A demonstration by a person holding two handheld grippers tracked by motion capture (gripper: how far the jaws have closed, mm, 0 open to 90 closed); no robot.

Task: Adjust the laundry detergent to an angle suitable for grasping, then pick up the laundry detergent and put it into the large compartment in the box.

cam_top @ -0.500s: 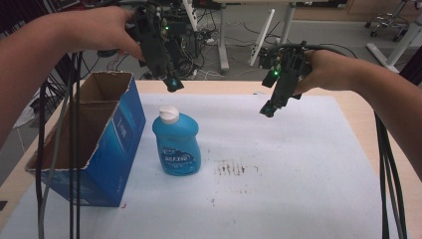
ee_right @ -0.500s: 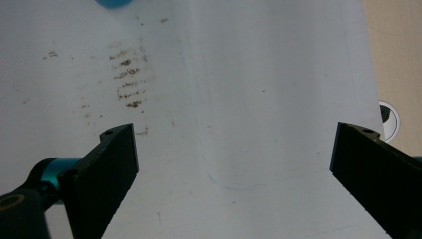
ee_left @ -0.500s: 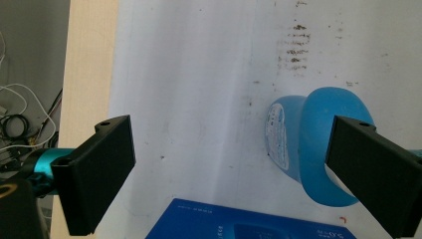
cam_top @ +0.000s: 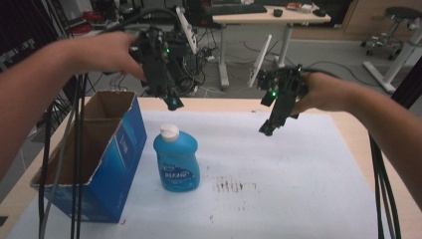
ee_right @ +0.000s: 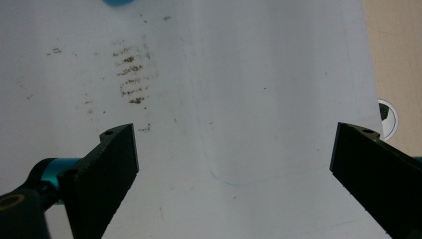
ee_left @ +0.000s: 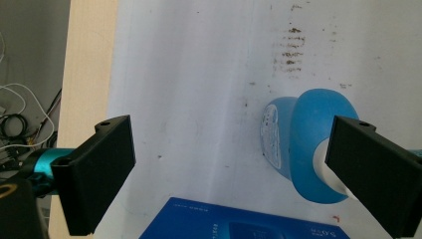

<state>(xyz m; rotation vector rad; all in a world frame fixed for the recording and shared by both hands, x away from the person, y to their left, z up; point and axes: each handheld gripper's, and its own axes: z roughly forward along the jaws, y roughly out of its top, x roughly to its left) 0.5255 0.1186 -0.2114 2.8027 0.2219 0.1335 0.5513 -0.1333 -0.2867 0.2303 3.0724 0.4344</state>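
White paper covers the worktop (cam_top: 298, 189). By the blue box (cam_top: 112, 149) stands a blue bottle (cam_top: 176, 162) with a white cap. Left hand-held gripper (cam_top: 171, 102) hangs above it, jaws wide. Right hand-held gripper (cam_top: 266, 130) is wide too.

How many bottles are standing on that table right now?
1. A single blue bottle with a white cap stands upright on the white sheet, just right of the blue cardboard box. The box's inside is partly hidden, so more could lie in there.
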